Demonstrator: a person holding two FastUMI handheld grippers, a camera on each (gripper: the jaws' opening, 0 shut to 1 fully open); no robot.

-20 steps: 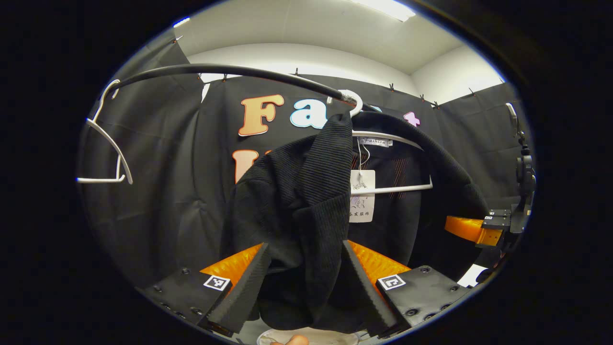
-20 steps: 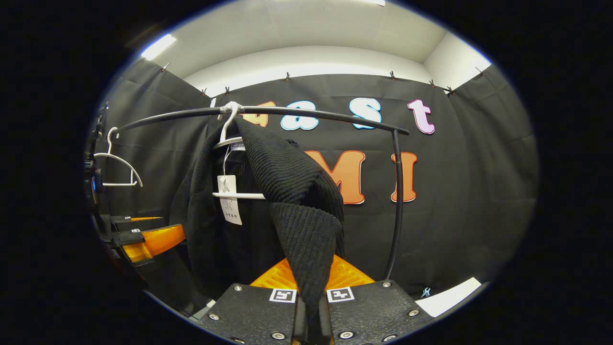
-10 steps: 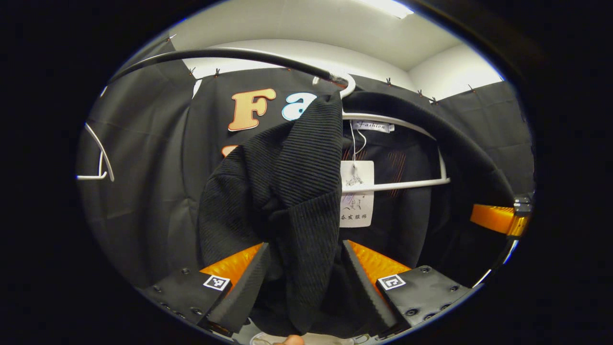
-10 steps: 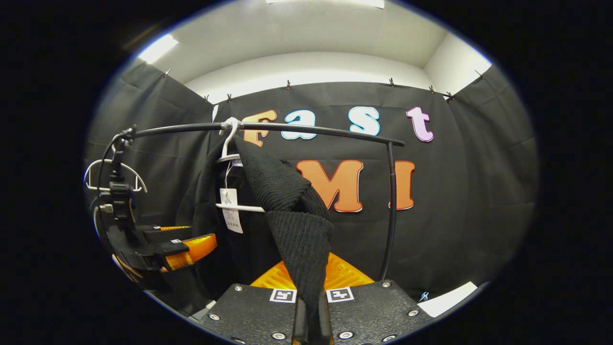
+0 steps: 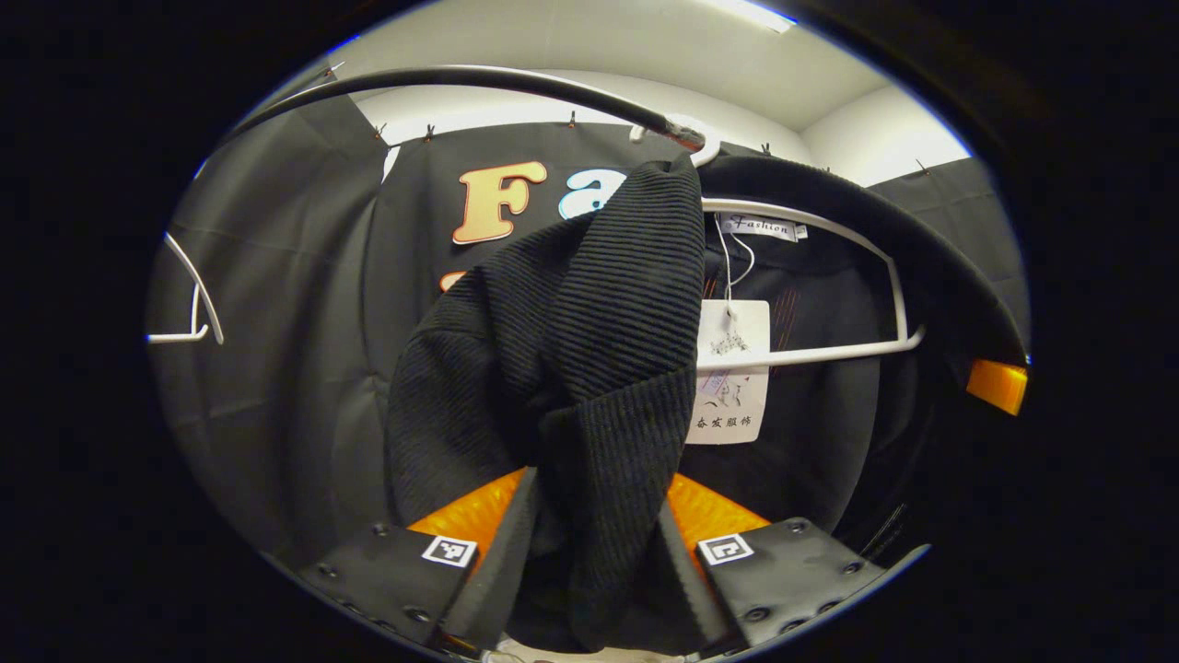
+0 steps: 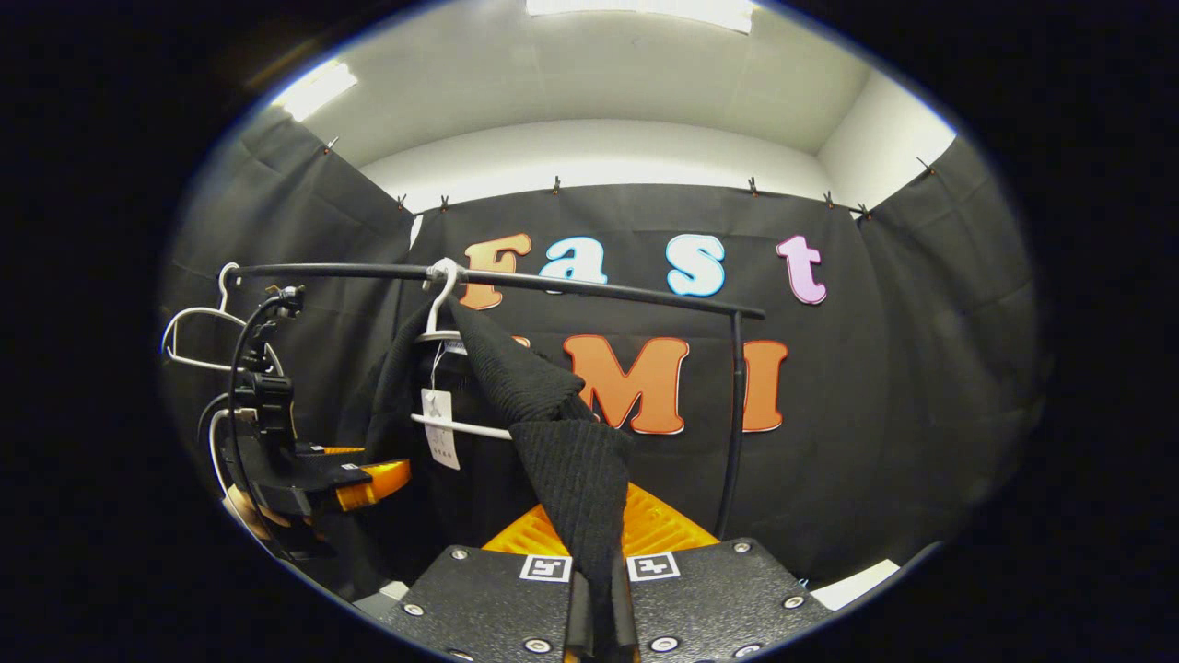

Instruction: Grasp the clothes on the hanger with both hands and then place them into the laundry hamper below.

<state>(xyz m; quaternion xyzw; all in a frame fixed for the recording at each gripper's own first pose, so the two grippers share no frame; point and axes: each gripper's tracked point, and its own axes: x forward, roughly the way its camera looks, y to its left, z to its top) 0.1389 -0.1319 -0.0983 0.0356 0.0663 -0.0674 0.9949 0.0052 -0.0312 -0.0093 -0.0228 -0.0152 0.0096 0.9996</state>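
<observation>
A black ribbed knit garment (image 6: 543, 405) hangs on a white hanger (image 5: 811, 276) hooked over a black rail (image 6: 516, 279); a paper tag (image 5: 732, 368) dangles below the hanger's neck. The right hand-held gripper (image 6: 601, 599) is clamped tight on a fold of the garment pulled away from the hanger; the left hand-held gripper (image 5: 589, 571) has its fingers narrowed around the opposite bunched fold, pressing it from both sides.

Black rib-knit garment (image 5: 589, 341), fine ridges across the folds, hangs just ahead of the left gripper on a thin white wire hanger (image 5: 829, 345); white paper swing tag (image 5: 732, 373) with dark print; black metal rail (image 6: 553, 279) above; second bare white hanger (image 6: 198, 318) far left of the right gripper
</observation>
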